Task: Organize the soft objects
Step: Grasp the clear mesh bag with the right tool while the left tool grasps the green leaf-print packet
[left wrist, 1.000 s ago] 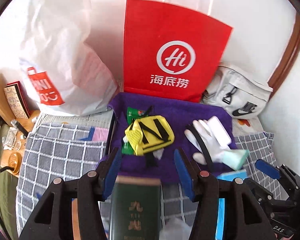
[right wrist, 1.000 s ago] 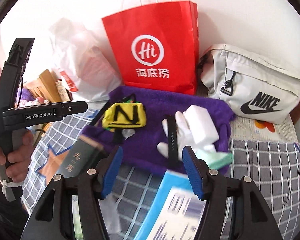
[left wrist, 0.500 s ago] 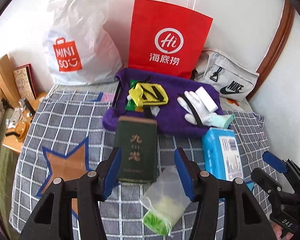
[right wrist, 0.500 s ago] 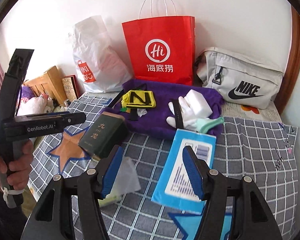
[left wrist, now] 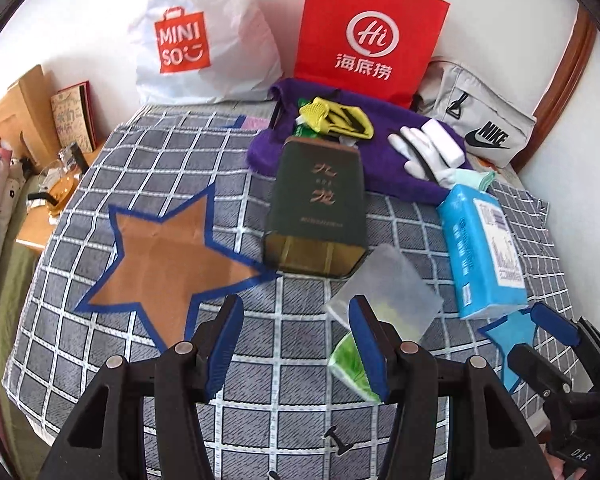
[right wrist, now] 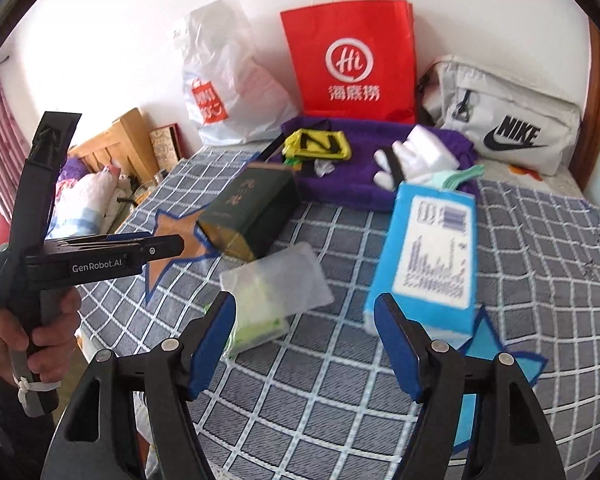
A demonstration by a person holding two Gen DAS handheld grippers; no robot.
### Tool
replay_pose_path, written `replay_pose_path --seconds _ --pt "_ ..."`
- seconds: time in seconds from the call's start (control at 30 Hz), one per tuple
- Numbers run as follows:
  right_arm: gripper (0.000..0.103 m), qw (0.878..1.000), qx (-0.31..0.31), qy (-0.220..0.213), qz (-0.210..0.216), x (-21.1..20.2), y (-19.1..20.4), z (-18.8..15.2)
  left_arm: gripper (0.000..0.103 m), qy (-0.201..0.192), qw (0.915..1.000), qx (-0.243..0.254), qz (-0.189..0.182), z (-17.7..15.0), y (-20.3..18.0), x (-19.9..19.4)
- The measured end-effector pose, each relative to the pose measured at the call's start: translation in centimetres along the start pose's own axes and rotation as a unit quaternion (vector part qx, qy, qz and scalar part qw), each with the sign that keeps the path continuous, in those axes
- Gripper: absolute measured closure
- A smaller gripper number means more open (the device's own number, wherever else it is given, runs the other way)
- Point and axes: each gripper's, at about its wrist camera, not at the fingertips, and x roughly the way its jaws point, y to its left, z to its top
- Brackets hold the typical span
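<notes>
Since a second ago I have pulled both grippers back from the purple towel (left wrist: 384, 160), so the whole checked bedspread (left wrist: 148, 184) shows; my left gripper (left wrist: 296, 344) and right gripper (right wrist: 306, 340) both hang with fingers apart, holding nothing; the soft things, a yellow pouch (left wrist: 340, 120) and white glove (left wrist: 420, 152), lie on the towel at the far side, the blue tissue pack (right wrist: 432, 256) nearer; my worry: reaching across, I could knock the dark green tin (left wrist: 318, 200) or drag the clear bag (right wrist: 276, 288) lying just ahead of both grippers
</notes>
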Motion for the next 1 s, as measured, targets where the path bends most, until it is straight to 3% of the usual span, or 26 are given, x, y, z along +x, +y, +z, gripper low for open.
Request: replay_pose_path --seconds 0.2,0.33,0.43,1.0 --pt "0.03 0.999 -0.023 0.012 0.019 3.0 1.8 -0.9 0.05 0.009 0.9998 -0.007 0.013 -0.9 1.9 1.5" --pt "0.028 0.999 -0.031 0.026 0.023 5.1 2.5 -0.8 0.05 0.021 0.9995 -0.019 -0.012 -1.2 2.7 2.3" --pt "0.023 0.999 -0.026 0.029 0.024 6.1 2.6 -0.5 0.05 0.017 0.9998 -0.014 -0.004 -1.2 2.8 2.5" --pt "0.021 0.996 -0.05 0.078 -0.006 12.1 3.9 0.1 0.05 0.017 0.9999 0.002 -0.004 -0.8 3.5 3.9"
